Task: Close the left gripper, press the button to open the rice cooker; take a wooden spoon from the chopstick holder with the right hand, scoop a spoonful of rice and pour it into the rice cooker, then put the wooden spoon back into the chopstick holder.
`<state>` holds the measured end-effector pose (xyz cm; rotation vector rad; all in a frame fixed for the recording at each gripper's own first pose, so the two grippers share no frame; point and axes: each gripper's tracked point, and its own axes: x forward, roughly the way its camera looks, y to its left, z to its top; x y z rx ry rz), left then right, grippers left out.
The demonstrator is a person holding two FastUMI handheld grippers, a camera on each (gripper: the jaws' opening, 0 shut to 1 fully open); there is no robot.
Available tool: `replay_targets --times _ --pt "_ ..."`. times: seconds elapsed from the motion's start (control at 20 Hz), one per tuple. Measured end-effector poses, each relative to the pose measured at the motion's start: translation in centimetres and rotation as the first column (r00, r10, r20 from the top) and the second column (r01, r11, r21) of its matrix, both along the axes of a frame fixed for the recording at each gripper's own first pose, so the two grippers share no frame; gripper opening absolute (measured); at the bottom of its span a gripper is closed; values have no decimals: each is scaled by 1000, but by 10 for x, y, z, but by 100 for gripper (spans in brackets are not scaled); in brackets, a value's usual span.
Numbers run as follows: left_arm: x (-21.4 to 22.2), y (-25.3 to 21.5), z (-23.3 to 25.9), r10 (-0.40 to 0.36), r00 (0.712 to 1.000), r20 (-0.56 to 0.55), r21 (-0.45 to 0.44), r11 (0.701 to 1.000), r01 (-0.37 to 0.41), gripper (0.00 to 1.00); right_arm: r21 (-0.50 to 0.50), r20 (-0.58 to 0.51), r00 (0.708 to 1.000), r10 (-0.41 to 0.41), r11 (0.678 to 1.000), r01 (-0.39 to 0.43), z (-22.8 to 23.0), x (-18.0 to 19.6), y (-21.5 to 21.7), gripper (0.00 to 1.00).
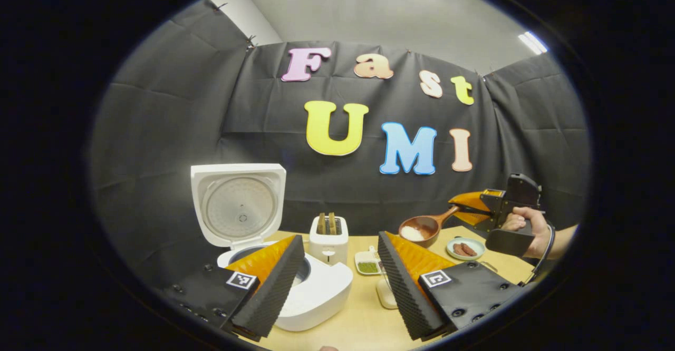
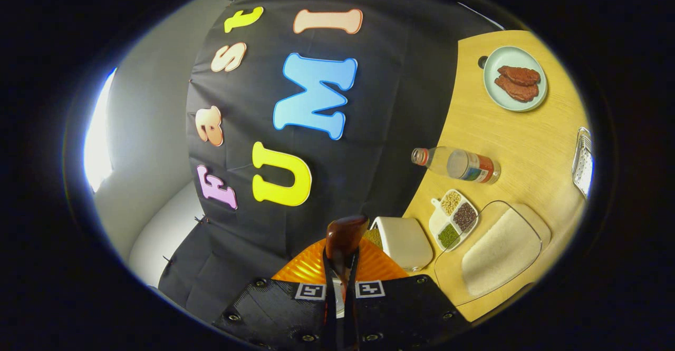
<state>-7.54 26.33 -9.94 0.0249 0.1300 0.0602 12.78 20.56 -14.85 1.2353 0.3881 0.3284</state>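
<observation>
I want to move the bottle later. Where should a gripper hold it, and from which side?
Grip the bottle across its round body, coming from above. It lies on its side on the table, apart from the other things, so its curved flanks are free; the red cap end is narrower.

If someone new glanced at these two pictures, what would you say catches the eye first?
Probably the white rice cooker, standing at the table's left with its lid raised upright. Next, the wooden spoon carrying a small heap of white rice, held up over the table by the right tool, shut on its handle. The left tool gapes wide open in the foreground.
</observation>
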Motion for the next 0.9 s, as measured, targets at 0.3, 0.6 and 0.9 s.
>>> replay_targets --times 0.3,0.6,0.9 --pt "-13 26 -1 12 1000 14 -1 1000 -12 98 -55 42 996 81 995 -79 16 5 53 6" --pt "-20 54 1 31 999 18 -8 999 -31 97 -111 54 985 165 981 -158 20 13 108 6" --pt "-30 79 -1 62 998 9 -12 998 -62 99 -174 57 965 256 954 -242 17 24 168 6"
